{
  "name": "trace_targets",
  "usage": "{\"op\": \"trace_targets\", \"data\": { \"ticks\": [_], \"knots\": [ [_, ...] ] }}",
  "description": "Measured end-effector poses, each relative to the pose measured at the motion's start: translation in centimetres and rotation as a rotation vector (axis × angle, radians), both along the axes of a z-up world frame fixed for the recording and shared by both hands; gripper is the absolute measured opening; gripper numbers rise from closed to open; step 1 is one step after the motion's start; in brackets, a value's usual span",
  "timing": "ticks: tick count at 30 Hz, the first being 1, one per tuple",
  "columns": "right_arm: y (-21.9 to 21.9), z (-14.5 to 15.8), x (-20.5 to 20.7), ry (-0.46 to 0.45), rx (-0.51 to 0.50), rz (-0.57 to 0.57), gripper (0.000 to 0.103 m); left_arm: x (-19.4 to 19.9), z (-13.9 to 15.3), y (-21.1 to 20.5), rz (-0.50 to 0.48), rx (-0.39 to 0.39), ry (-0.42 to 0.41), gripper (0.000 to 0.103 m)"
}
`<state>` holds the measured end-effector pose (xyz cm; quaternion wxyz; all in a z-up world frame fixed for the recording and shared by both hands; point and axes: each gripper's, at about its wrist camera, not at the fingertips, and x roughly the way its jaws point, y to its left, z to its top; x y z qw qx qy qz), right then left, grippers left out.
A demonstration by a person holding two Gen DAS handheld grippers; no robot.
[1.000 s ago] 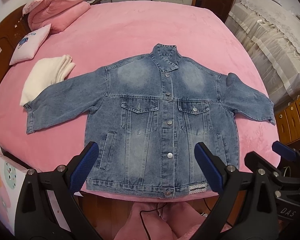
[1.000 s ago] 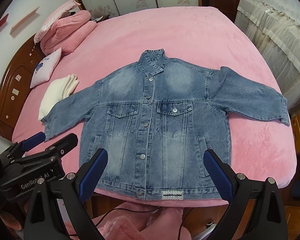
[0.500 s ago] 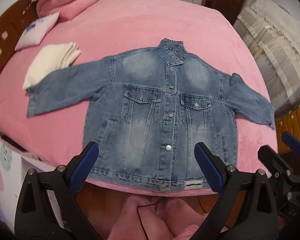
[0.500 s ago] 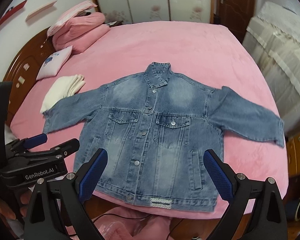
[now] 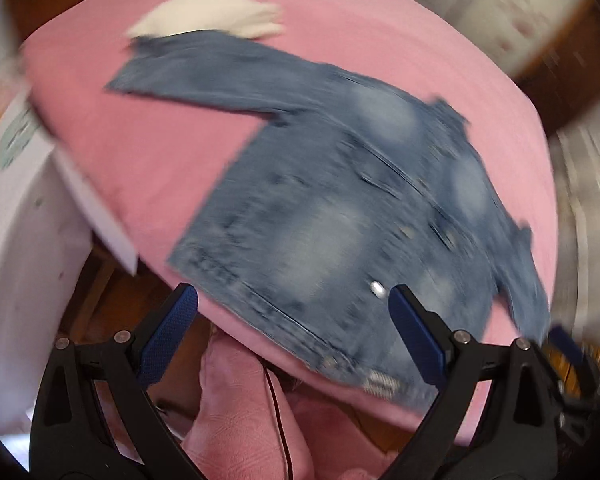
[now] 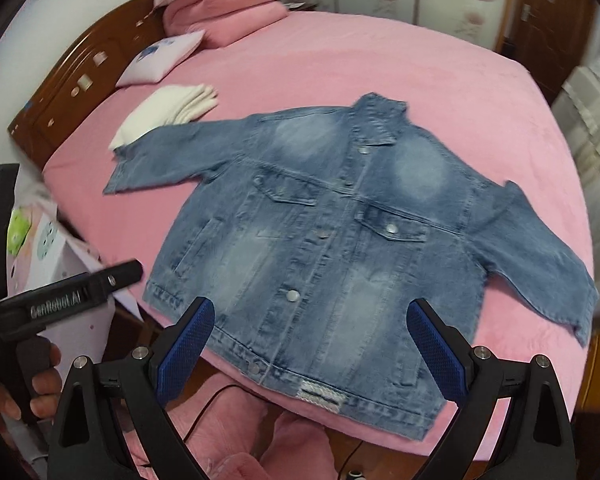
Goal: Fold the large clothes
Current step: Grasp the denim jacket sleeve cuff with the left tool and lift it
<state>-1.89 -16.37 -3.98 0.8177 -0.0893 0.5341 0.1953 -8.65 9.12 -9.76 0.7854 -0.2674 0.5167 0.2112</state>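
Observation:
A blue denim jacket (image 6: 332, 232) lies flat and buttoned on the pink bed (image 6: 380, 72), front up, sleeves spread to both sides, hem at the near edge. In the left wrist view the denim jacket (image 5: 340, 208) is blurred and tilted. My left gripper (image 5: 296, 336) is open above the hem's left part, holding nothing. My right gripper (image 6: 312, 348) is open over the hem's middle, nothing between its fingers. The left gripper's body (image 6: 60, 300), held by a hand (image 6: 32, 384), shows at the left of the right wrist view.
Folded white cloth (image 6: 168, 112) lies by the jacket's left sleeve. A small pillow (image 6: 160, 60) and pink bedding (image 6: 228, 12) sit near the wooden headboard (image 6: 72, 84). A white patterned box (image 5: 24, 208) stands left of the bed. Pink-clad legs (image 6: 228, 432) show below.
Both views have swung leftwards; the left wrist view is now motion-blurred and sits nearer the jacket's left sleeve. The jacket has not moved. Both grippers stay open.

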Motion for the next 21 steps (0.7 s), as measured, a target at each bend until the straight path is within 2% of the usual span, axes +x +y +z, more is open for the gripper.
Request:
{"op": "trace_targets", "data": {
  "ticks": [5,8,12,14,17,21],
  "knots": [
    [4.9,-2.5,1.8,0.004,-0.019,0.085,0.098,-0.8,-2.2,7.8,0.193,-0.035,-0.02,0.095],
    [8.8,-4.6,3.3,-0.02,-0.041,0.112,0.098,0.6,-3.6,12.3,0.259,-0.051,-0.028,0.095],
    [14.0,-7.7,6.5,-0.021,-0.051,0.074,0.098,3.8,-6.9,20.0,0.382,-0.079,-0.001,0.095],
    [16.3,-9.0,8.4,-0.03,-0.038,0.048,0.098,5.7,-9.2,24.4,0.474,-0.14,0.013,0.095],
    [21.0,-11.3,11.8,-0.046,-0.039,0.014,0.098,7.8,-12.4,29.9,0.568,-0.21,-0.017,0.095],
    [27.1,-14.0,16.1,-0.064,-0.033,-0.042,0.098,9.4,-16.1,35.6,0.694,-0.221,-0.025,0.095]
  ]
}}
